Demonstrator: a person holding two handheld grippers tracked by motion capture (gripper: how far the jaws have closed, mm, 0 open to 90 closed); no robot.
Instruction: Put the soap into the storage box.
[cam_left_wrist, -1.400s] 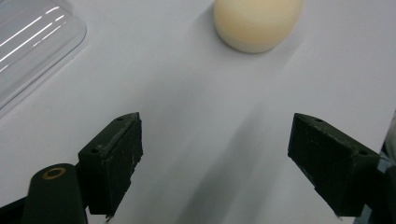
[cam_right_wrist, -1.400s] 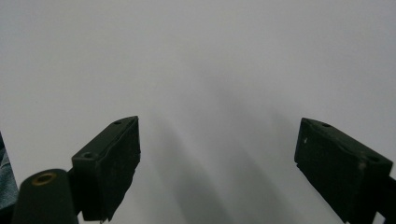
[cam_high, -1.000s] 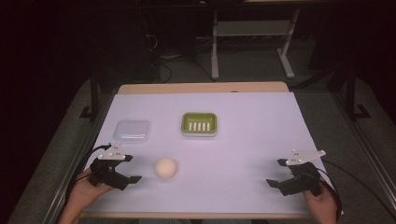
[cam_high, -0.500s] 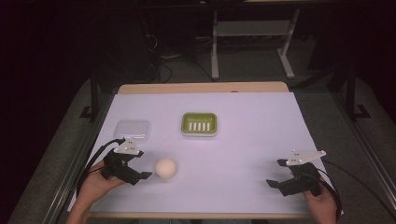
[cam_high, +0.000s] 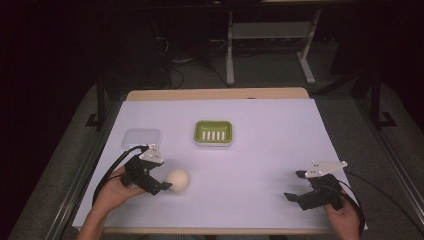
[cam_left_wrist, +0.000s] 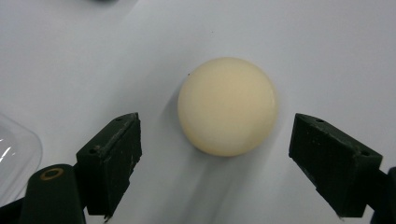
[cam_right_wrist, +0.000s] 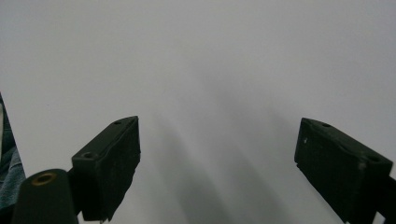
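Observation:
A round cream soap ball lies on the white table cover at the left front. My left gripper is open right beside it, its jaws pointing at the ball. In the left gripper view the soap ball sits just ahead of the gap between the wide-apart jaws of the left gripper, touching neither. A green soap dish with a slotted white insert stands in the middle of the table. My right gripper is open at the right front with nothing between its jaws, as the right gripper view confirms.
A clear plastic lid lies flat behind the left gripper; its edge shows at the left of the left gripper view. A wooden table edge runs along the back. Beyond it are dark floor, cables and a metal stand.
My left gripper has moved right and forward, from the table's left edge up to the soap ball. The right gripper has stayed put.

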